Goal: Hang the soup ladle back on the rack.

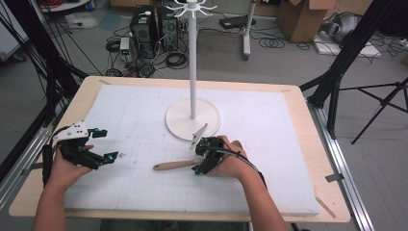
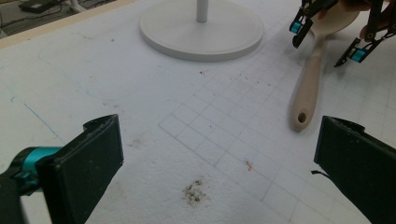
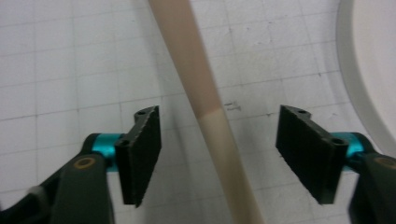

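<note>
My right hand-held gripper [image 3: 217,154] hangs over the wooden spoon [image 1: 175,165], jaws apart on either side of its handle and not touching it. The spoon lies flat on the white gridded tabletop [image 1: 269,159], just in front of the white stand's base [image 1: 180,120]. My left hand-held gripper [image 2: 217,158] hovers well apart, jaws wide open and empty.

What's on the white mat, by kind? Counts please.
Wooden spoon: 1
White hook stand: 1
Handheld grippers: 2, left gripper and right gripper, both open, the right straddling the spoon's handle
Total: 4
</note>
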The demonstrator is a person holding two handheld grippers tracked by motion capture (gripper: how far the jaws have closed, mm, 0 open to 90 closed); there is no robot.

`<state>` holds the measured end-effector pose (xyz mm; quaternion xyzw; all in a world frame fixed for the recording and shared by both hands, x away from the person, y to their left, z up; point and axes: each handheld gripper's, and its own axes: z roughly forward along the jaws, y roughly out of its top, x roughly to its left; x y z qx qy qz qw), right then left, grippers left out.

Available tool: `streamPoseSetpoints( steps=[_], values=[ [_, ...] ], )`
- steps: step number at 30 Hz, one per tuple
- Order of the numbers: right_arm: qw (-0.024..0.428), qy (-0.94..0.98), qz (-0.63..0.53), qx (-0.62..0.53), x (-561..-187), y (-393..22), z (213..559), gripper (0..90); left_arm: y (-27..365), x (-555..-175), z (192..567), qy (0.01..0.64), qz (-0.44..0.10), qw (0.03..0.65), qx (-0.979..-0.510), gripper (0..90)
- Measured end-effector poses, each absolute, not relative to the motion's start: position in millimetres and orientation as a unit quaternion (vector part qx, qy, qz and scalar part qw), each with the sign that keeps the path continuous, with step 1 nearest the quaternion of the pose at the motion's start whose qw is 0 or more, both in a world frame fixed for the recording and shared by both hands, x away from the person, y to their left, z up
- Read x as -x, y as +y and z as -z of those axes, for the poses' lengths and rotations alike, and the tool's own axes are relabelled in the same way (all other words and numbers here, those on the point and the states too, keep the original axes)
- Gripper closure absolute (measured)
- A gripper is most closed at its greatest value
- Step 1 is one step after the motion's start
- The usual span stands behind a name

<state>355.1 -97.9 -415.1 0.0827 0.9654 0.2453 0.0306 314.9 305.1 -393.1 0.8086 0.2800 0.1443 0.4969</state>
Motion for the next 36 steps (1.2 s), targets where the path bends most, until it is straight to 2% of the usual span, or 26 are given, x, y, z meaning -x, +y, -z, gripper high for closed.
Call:
streamPoseSetpoints(
  steps=[8, 14, 26, 32, 36],
  values=[
    [0.019, 0.967, -0.239, -0.079, -357.4, -97.0, 415.0, 43.8, 305.2, -314.8, 393.0, 0.281, -0.145, 0.497, -0.808, 1.7],
    [0.018, 0.970, -0.229, -0.079, -358.3, -96.3, 417.1, 48.0, 305.5, -314.6, 393.1, 0.283, -0.145, 0.496, -0.808, 1.7],
    [0.015, 0.972, -0.221, -0.074, -357.7, -93.0, 415.0, 67.8, 304.3, -314.8, 393.1, 0.282, -0.146, 0.491, -0.811, 1.7],
    [0.017, 0.973, -0.218, -0.070, -356.6, -91.8, 414.6, 70.7, 303.7, -314.6, 393.1, 0.282, -0.147, 0.492, -0.811, 1.7],
    [0.016, 0.974, -0.217, -0.069, -355.9, -91.4, 414.0, 77.1, 305.1, -314.4, 392.7, 0.282, -0.149, 0.492, -0.810, 1.7]
  ],
)
